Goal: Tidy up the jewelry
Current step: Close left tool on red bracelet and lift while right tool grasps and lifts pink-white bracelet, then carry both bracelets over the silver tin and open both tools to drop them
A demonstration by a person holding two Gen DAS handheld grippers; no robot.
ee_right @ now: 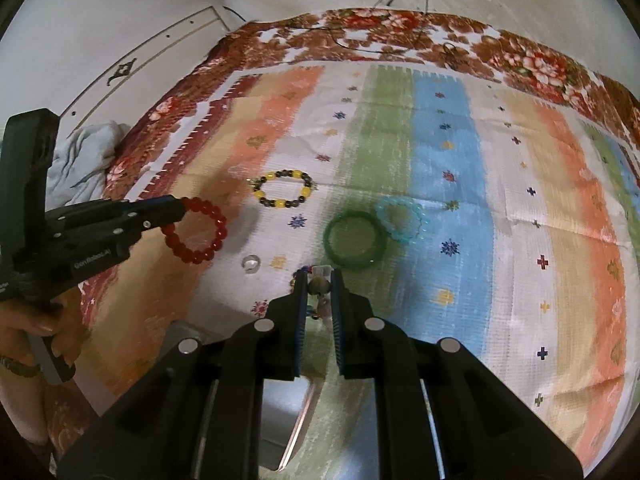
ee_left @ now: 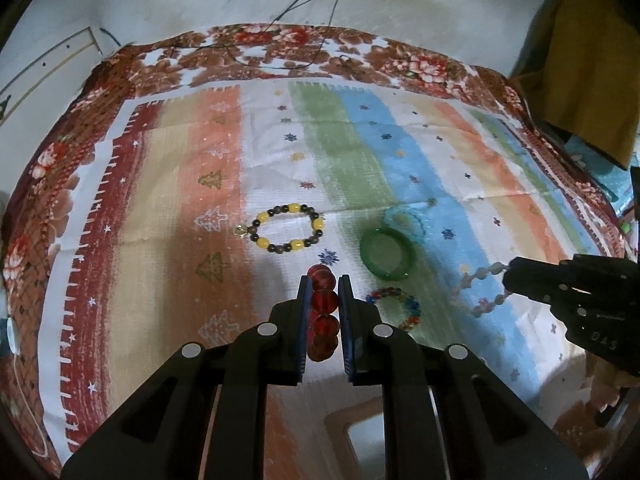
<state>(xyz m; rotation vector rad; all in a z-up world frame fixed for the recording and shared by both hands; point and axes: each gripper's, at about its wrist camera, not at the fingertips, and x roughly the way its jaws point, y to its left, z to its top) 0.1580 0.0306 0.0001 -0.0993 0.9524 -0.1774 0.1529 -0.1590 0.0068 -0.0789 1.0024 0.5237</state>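
Left gripper (ee_left: 323, 292) was clamped on a red bead bracelet (ee_left: 323, 312), beads stacked between the blue pads at lower centre of the left wrist view. In the right wrist view the same bracelet hung as a full ring at middle left, its near edge pinched in the left gripper's tips.

Right gripper (ee_right: 319, 284) was closed on a pale bead bracelet (ee_right: 320, 286), only a couple of beads and a whitish piece showing between its jaws at lower centre of that view. In the left wrist view, at middle right, the pale pinkish-white loop stuck out of the black tips over the blue stripe.

Lying on the striped cloth (ee_left: 400, 152): a yellow and dark bead bracelet (ee_left: 287, 227) at frame centre, left of the rest. A green bangle (ee_left: 386, 254) sat right of centre, touching or overlapping a light blue bead bracelet (ee_left: 404, 220) just above it; could not tell which. A multicoloured bead bracelet (ee_left: 394, 306) lay right beside the left gripper's right finger. A small clear bead (ee_left: 239, 230) lay just left of the yellow and dark bracelet.

A tray corner (ee_left: 352, 428) showed at bottom centre under the left gripper, contents hidden. Floral blanket (ee_left: 280, 48) ran along the top of the frame, with thin black cables (ee_left: 312, 4) hanging onto it.
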